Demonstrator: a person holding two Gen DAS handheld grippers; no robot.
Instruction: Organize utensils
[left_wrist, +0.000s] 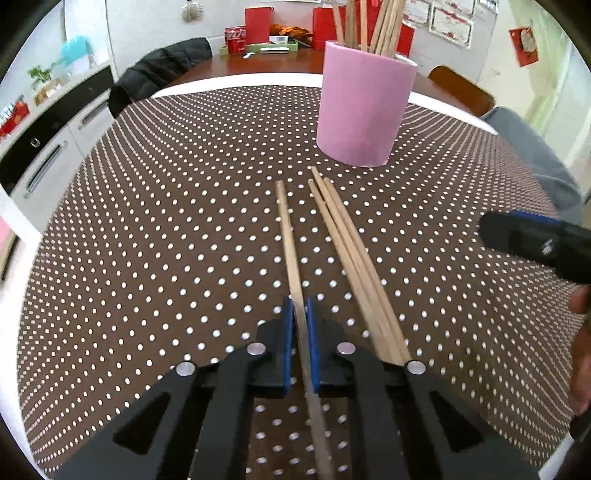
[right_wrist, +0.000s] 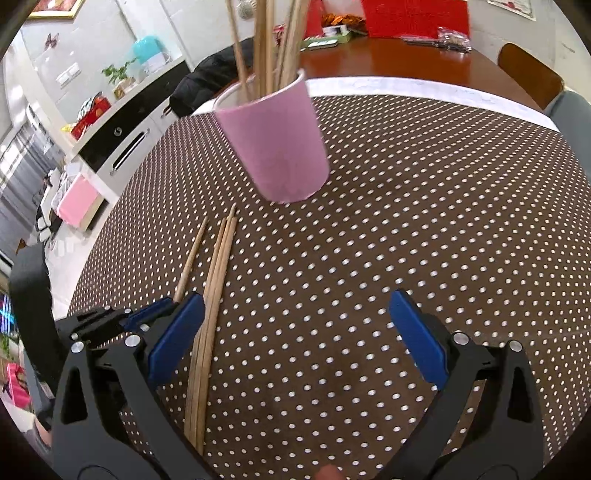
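Left wrist view. The left gripper (left_wrist: 300, 325) is clenched on a single chopstick (left_wrist: 290, 240), held low on its shaft so that most of its length projects forward over the dotted cloth (left_wrist: 166, 221). Three loose chopsticks (left_wrist: 354, 258) lie together just beside it on the right. The pink cup (left_wrist: 364, 107), upright and already holding several chopsticks, stands beyond the tips. The right gripper (left_wrist: 535, 243) shows at the right edge.

Right wrist view. The right gripper (right_wrist: 295, 332) is released, jaws wide apart, hovering over bare cloth (right_wrist: 406, 221) with nothing between them. The loose chopsticks (right_wrist: 214, 295) lie just inside its left finger; the held chopstick (right_wrist: 192, 254) lies further left, and the left gripper (right_wrist: 140, 321) is close alongside. The cup (right_wrist: 273, 144) stands ahead.

Likely faults: the long overhang may let the stick pivot in the pads when raised; its tip may strike the cup's rim or the sticks inside and tip the cup; the two grippers, working near each other, may collide.
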